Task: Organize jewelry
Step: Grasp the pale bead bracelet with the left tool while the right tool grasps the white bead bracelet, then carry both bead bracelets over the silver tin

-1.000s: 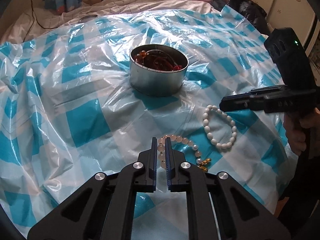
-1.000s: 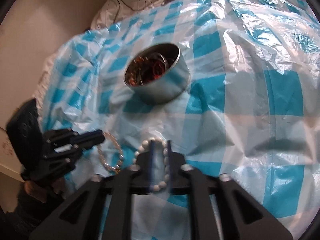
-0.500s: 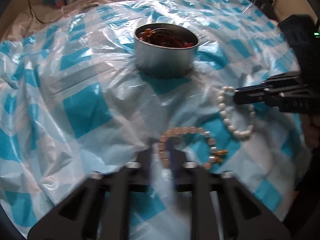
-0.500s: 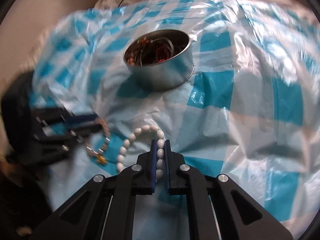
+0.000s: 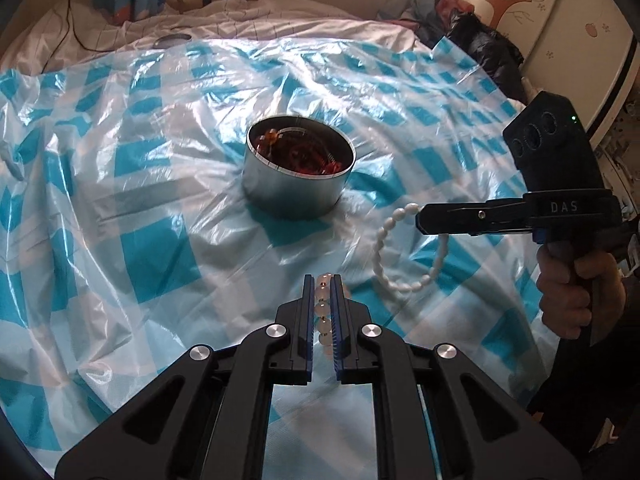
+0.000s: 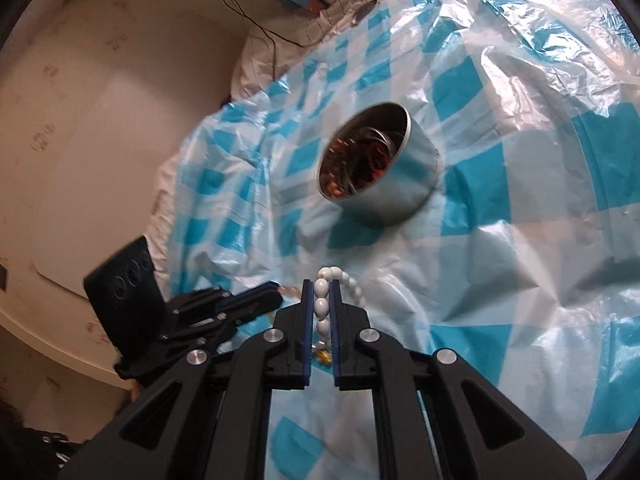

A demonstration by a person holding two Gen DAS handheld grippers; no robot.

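The left hand-held gripper (image 5: pixel 322 286) is pinching a pale pink bead bracelet (image 5: pixel 323 316) between its fingers, lifted off the sheet. The right hand-held gripper (image 6: pixel 321 286) has its fingers clamped on a white bead bracelet (image 5: pixel 394 254), which dangles in a loop just above the blue-and-white checked plastic sheet (image 5: pixel 160 248) covering the bed. A bit further out sits the round metal tin (image 5: pixel 298 170) with reddish-brown jewelry piled inside, well apart from both bracelets.

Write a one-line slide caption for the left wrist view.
Left gripper clamps a pale bead bracelet while the right gripper lifts a white bead bracelet beside the metal tin.
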